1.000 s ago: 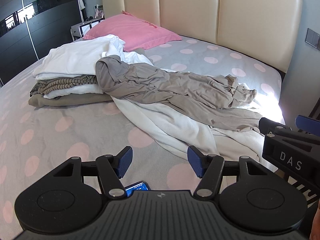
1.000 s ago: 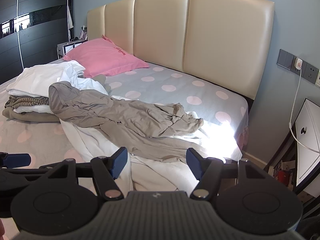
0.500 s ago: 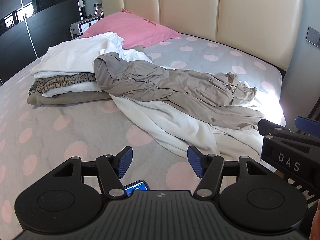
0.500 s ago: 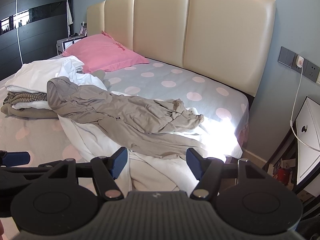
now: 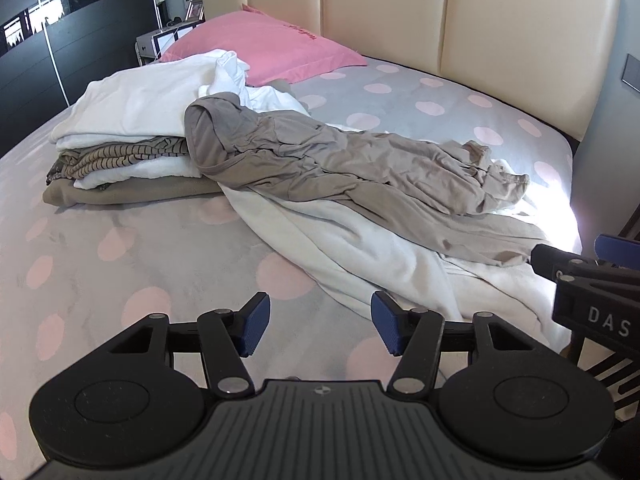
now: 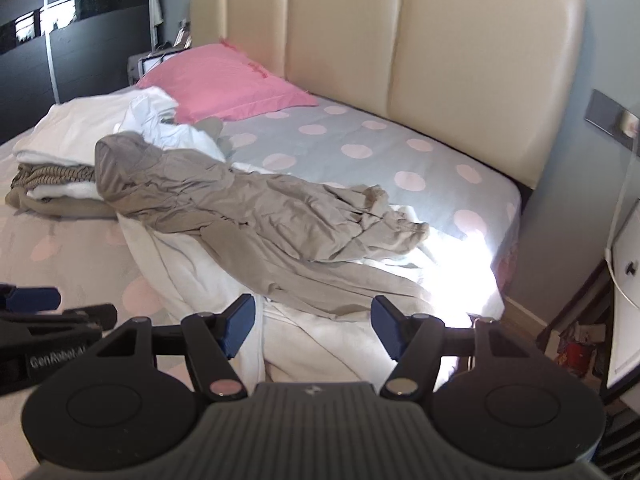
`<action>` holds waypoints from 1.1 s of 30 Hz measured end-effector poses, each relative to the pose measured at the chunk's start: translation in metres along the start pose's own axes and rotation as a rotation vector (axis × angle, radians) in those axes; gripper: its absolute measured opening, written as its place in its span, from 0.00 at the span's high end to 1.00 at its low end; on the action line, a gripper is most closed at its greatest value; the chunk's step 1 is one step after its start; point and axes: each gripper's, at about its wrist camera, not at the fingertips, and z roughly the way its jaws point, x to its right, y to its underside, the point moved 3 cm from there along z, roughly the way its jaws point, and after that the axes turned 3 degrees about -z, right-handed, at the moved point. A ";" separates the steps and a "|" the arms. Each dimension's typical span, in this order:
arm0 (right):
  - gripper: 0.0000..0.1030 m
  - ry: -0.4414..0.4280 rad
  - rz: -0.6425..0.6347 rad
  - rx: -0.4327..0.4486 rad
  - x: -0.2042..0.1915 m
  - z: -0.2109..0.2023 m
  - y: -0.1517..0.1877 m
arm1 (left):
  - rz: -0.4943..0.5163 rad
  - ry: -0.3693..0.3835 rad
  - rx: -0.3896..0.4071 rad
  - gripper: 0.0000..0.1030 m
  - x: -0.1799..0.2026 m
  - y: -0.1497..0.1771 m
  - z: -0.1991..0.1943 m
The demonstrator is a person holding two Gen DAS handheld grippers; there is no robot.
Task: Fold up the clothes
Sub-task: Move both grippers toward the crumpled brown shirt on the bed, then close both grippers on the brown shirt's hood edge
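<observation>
A crumpled grey-brown garment (image 5: 360,168) lies across a rumpled white garment (image 5: 360,248) on the bed; both also show in the right wrist view, the grey-brown one (image 6: 248,216) over the white one (image 6: 192,268). A stack of folded clothes (image 5: 124,148) sits to their left. My left gripper (image 5: 320,328) is open and empty above the bedspread, short of the white garment's edge. My right gripper (image 6: 310,328) is open and empty above the white garment's near end. The right gripper's body shows at the right edge of the left wrist view (image 5: 592,292).
The bed has a grey sheet with pink dots (image 5: 120,248), a pink pillow (image 5: 264,52) and a cream headboard (image 5: 440,12). A dark wardrobe (image 5: 48,40) stands at the left. A white bedside cabinet (image 6: 628,280) and a wall socket (image 6: 612,120) are at the right.
Both grippers have moved forward and closer to the garments, which appear larger. Both stay open and empty. The clothes have not moved.
</observation>
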 end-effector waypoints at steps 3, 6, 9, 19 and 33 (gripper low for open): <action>0.39 -0.051 -0.076 -0.017 -0.006 0.021 -0.013 | -0.007 0.001 -0.003 0.51 -0.011 -0.011 0.018; 0.39 -0.078 -0.169 -0.017 -0.014 0.048 -0.027 | -0.034 0.023 -0.009 0.53 -0.023 -0.025 0.042; 0.39 -0.130 -0.214 -0.033 -0.023 0.078 -0.039 | -0.062 0.045 -0.014 0.54 -0.036 -0.039 0.066; 0.41 -0.200 -0.213 -0.082 -0.047 0.156 -0.054 | -0.117 0.111 -0.018 0.54 -0.048 -0.081 0.141; 0.99 -0.245 -0.115 -0.150 -0.048 0.176 -0.064 | -0.134 0.113 -0.014 0.99 -0.043 -0.089 0.166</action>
